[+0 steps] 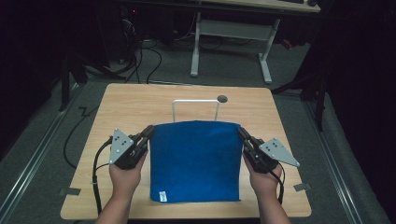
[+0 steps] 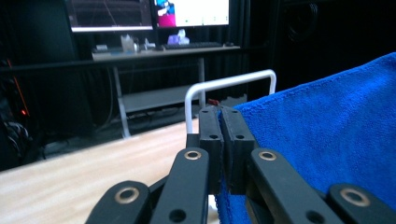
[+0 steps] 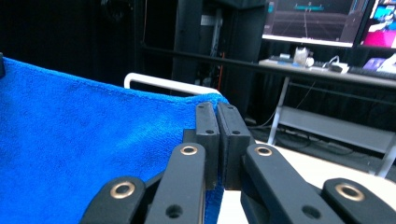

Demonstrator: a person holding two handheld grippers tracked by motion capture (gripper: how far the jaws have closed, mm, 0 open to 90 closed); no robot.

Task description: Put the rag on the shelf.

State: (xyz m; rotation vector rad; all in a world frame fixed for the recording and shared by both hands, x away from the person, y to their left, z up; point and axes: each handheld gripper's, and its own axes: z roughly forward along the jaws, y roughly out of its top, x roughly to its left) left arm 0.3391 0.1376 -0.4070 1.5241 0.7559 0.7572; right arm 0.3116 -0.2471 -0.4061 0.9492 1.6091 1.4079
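The blue towel hangs stretched above the table, before a white rack; the left hand-held gripper and right hand-held gripper each clamp a top corner.

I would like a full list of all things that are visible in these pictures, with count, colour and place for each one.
towel: 1, blue, middle of the table, far corners lifted by both grippers, small white tag at its near left corner
rack: 1, white bent rod, upright just behind the towel
table: 1, light wood top, centre of the high view
hole: 1, dark round, far edge of the table
desk: 1, white legs, on the floor beyond the table
monitors: 2, lit, on the far desk
left gripper: 1, black, shut on the towel's far left corner
right gripper: 1, black, shut on the far right corner
hands: 2, near edge
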